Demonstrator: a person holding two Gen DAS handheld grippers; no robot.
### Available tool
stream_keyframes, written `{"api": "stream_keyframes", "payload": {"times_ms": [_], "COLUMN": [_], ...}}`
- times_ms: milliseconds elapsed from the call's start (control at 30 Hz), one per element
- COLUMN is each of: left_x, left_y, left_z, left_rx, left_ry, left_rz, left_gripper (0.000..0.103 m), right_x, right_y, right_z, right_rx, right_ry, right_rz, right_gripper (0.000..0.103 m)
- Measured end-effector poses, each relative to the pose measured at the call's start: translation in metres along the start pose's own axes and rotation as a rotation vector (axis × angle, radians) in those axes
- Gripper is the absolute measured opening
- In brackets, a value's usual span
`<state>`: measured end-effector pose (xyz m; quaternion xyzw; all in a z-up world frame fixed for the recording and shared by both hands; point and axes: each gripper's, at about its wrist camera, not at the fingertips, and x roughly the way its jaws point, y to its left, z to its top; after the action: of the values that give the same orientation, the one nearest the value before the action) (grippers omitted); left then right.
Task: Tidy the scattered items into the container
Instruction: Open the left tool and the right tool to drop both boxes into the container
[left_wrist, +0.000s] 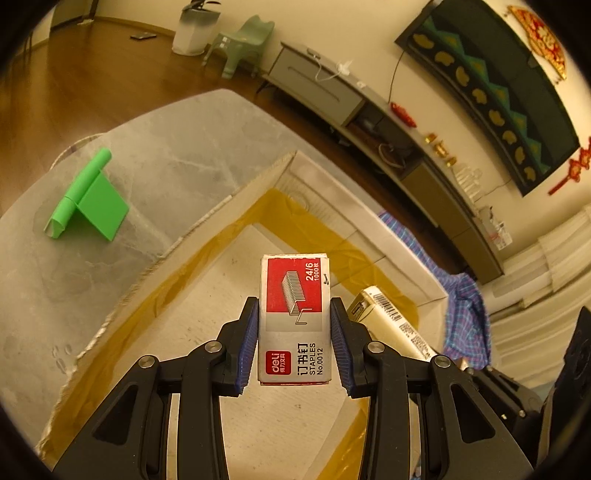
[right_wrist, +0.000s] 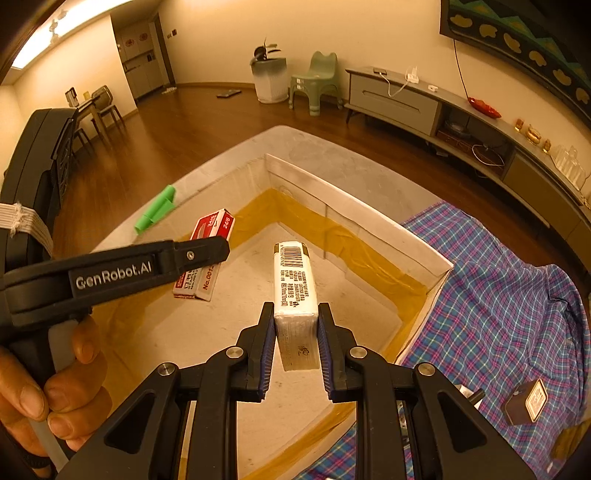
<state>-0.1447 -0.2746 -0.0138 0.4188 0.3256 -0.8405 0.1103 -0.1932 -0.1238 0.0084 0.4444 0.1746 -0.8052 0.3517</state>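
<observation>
Left wrist view: my left claw clamps the staples box, right claw clamps the white pack, both above the cardboard box floor ahead; releasing here risks collision or bounce-out.

This is a home living room with a warm wood floor. A long low TV cabinet runs under a dark wall screen with red festive ornaments beside it, and a potted plant and a small green chair stand by the far wall. Further back are a dining table with chairs and built-in cupboards, while near the camera a plaid shirt lies on the marble tabletop.
</observation>
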Motion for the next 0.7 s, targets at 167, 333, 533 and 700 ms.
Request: {"api": "stream_keyframes", "payload": {"times_ms": [167,333,533,700], "left_x": [0.015,0.026,0.039,0.036], "left_y": [-0.004,-0.004,0.001,0.008], "left_z": [-0.002,-0.001,0.0,0.0], "left_rx": [-0.007,-0.026,-0.037,-0.062], "left_ry": [0.028,0.048,0.064,0.076], "left_rz": [0.038,0.058,0.104,0.085], "left_gripper": [0.039,0.039,0.046,0.056], "right_x": [0.01,0.019,0.028,0.018], "right_y": [-0.002,-0.001,-0.004,-0.006], "right_z": [0.003,0.005,0.004,0.0], "right_rx": [-0.039,-0.067,-0.054,-0.036], "right_ry": [0.038,0.062,0.078,0.052], "right_rz": [-0.039,-0.054,-0.062,-0.07], "right_gripper": [0.023,0.023,0.026,0.036]}}
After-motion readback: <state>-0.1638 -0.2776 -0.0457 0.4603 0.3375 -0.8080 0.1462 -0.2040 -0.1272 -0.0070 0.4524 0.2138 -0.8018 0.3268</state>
